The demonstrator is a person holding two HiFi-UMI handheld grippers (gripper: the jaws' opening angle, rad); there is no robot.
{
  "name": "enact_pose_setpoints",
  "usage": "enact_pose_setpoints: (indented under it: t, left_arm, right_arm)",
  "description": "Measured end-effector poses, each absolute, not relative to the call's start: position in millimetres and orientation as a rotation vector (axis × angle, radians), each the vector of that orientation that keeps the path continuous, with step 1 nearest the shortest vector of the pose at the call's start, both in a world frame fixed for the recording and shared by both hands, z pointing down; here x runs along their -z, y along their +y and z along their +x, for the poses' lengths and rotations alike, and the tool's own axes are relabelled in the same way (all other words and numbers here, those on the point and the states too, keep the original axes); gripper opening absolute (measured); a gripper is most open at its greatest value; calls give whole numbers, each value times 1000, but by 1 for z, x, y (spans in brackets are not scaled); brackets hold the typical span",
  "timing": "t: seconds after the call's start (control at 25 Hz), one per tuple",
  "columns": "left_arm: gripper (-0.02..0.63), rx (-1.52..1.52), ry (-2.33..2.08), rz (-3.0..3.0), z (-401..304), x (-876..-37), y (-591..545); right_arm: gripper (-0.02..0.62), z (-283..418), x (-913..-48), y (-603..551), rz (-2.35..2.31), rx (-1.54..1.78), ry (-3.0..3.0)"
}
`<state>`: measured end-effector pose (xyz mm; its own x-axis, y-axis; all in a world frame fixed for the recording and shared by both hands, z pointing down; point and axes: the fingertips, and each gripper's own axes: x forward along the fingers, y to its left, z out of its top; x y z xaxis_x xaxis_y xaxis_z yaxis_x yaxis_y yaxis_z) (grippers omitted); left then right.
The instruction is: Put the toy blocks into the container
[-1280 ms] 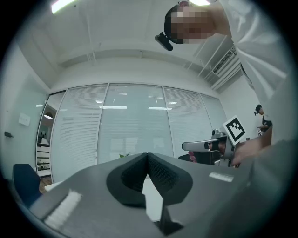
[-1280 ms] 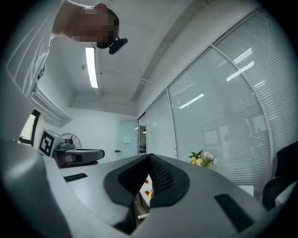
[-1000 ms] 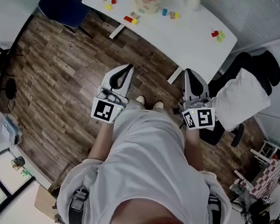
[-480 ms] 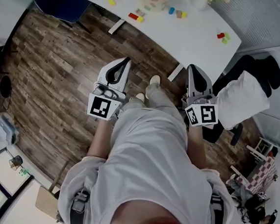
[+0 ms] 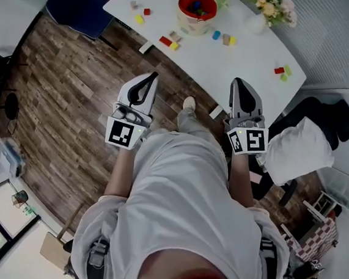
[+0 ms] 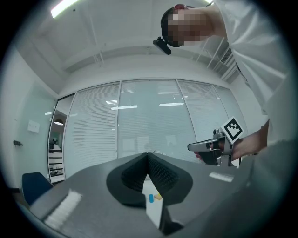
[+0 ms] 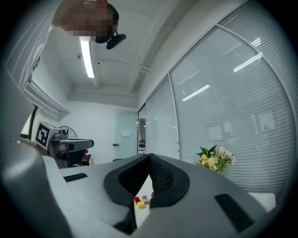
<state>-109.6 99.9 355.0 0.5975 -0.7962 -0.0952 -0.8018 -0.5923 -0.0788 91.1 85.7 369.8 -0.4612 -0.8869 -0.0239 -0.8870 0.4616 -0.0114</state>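
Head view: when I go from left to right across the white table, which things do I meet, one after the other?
Yellow block → bowl → tan block → green block.

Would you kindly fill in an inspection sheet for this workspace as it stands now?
Surface: white table, partly bare.
Job's things: red bowl on the table, something blue inside; loose blocks scattered around it.
Clutter: flowers at the table's far side.
Grippers: left gripper and right gripper both shut, nothing between the jaws, apart from the blocks.
Cables: nothing seen.
Surroundings: wood floor, blue chair, black chair with a white cloth, blinds behind the table.
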Motion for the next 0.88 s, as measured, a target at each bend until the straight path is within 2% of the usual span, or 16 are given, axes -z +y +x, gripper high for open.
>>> enact_pose_setpoints:
  t: [0.52,0.88]
  left_arm:
    - [-12,-19,1431,-2669,-89,-362,-19]
    - [-12,-30,1383,-2751,-93,-371,-59]
  right_arm:
    - [2,121,-401,-51,-1648,14,2726]
    - [3,126,-514,-119,-1921,211,2815]
